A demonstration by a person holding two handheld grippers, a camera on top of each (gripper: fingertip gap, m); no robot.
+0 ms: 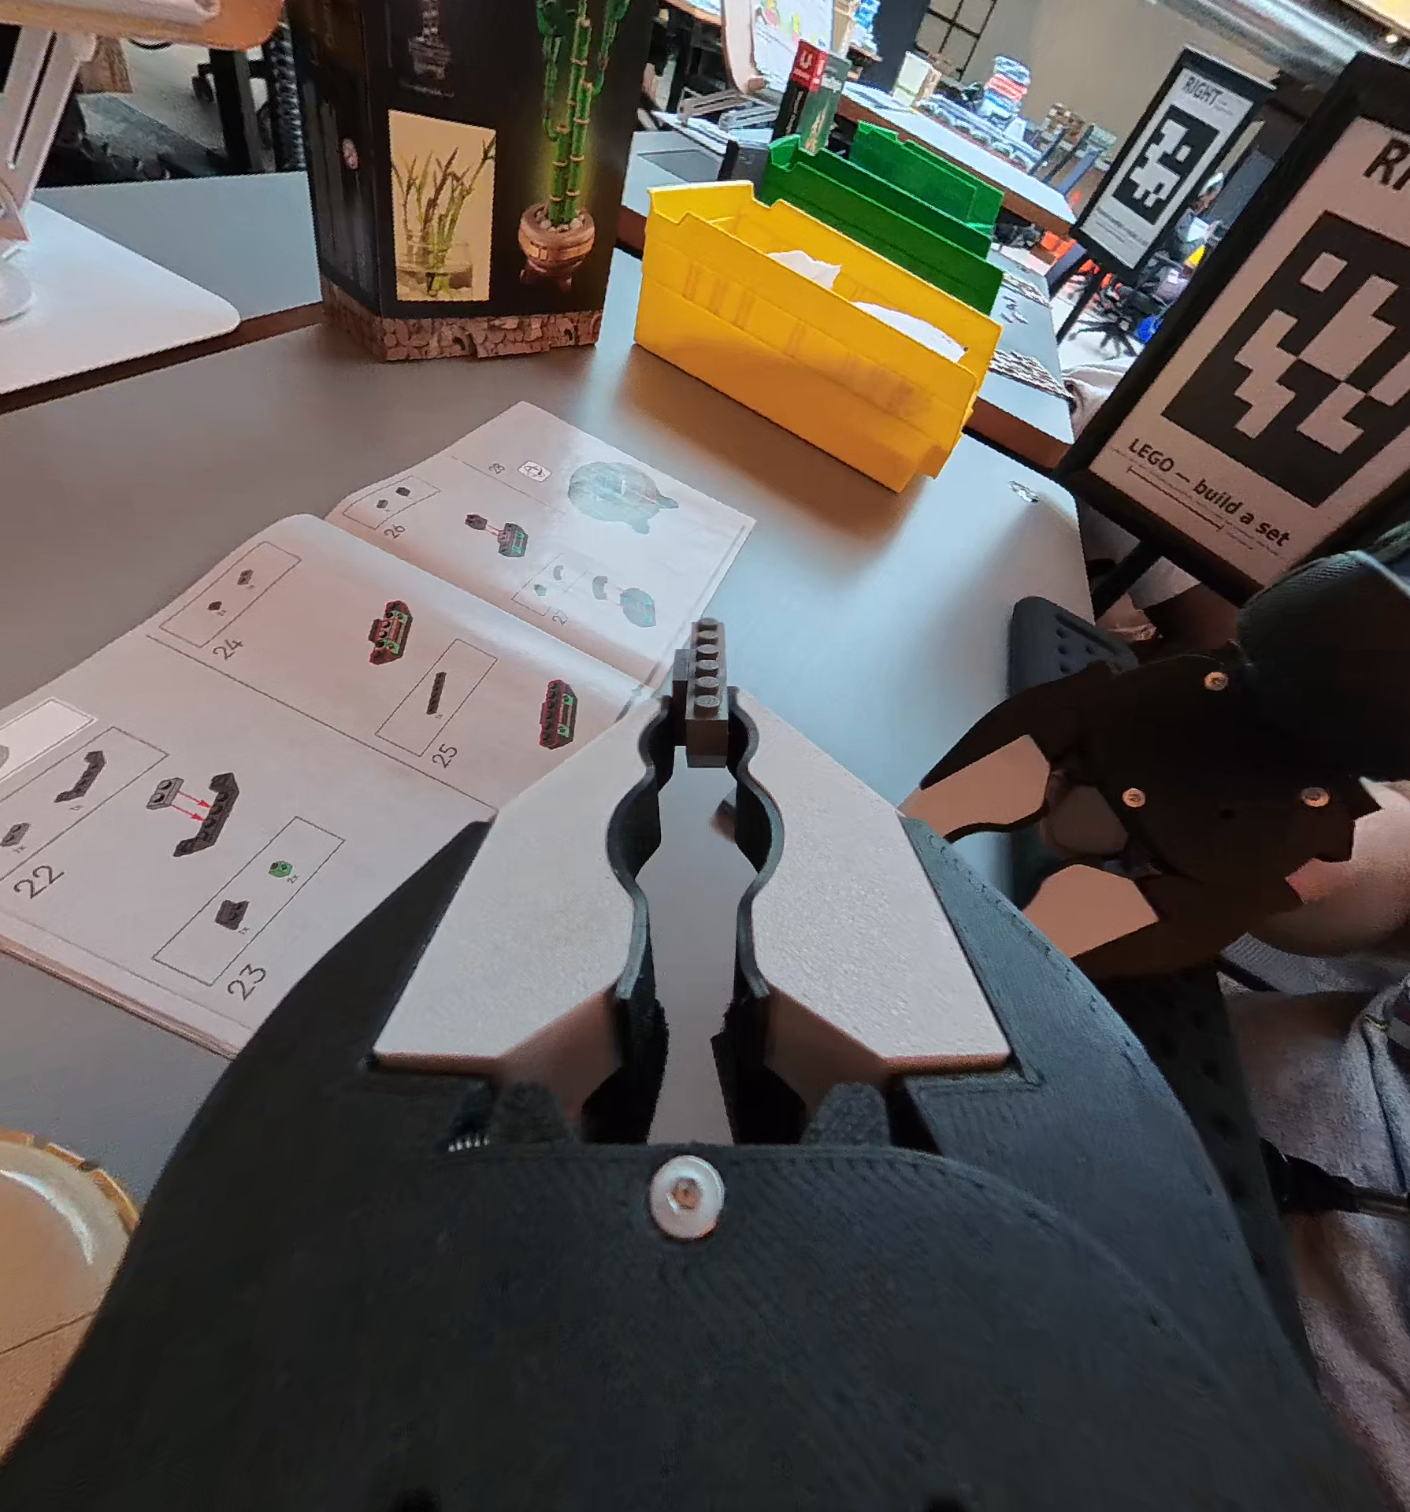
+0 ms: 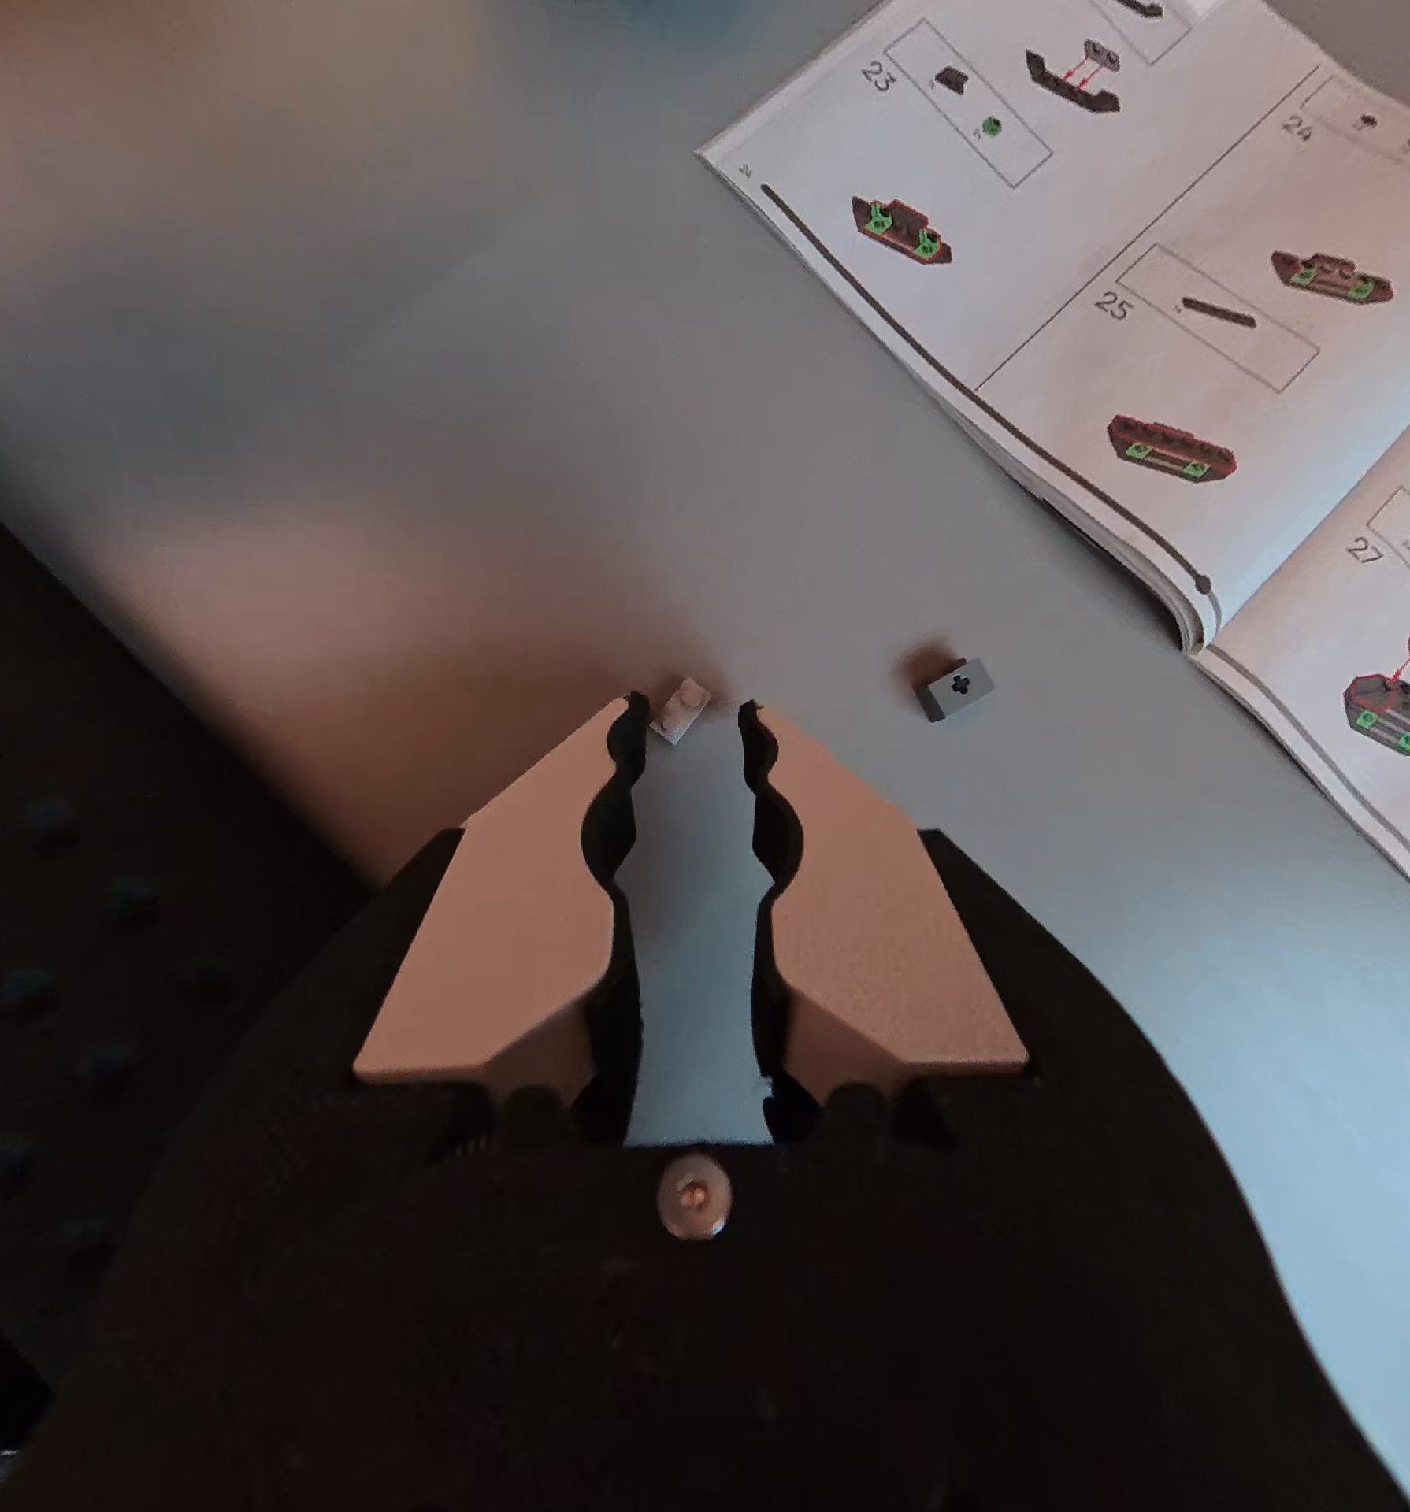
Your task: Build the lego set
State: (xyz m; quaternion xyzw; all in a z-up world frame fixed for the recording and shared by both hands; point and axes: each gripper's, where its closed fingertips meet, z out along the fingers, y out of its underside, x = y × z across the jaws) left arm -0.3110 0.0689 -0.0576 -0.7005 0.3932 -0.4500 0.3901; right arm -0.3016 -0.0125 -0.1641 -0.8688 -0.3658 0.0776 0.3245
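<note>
My left gripper (image 1: 703, 710) is shut on a dark brown studded brick piece (image 1: 705, 695), held above the grey table with its studs pointing away from me. The open instruction booklet (image 1: 342, 704) lies on the table to its left. My right gripper (image 2: 689, 710) is open just above the table, its tips beside a small light grey plate (image 2: 681, 708) that lies close to the left finger. A small grey brick with a cross hole (image 2: 955, 689) lies to the right of it. The right gripper also shows in the left wrist view (image 1: 1013, 785) at the right.
The set's dark box (image 1: 472, 180) stands at the back. A yellow bin (image 1: 808, 327) and a green bin (image 1: 890, 196) sit behind the booklet (image 2: 1160, 327). Framed marker signs (image 1: 1299, 344) stand at the right. A white stand base (image 1: 71, 303) is at the far left. My right fingertips sit around 15 centimeters from my left ones.
</note>
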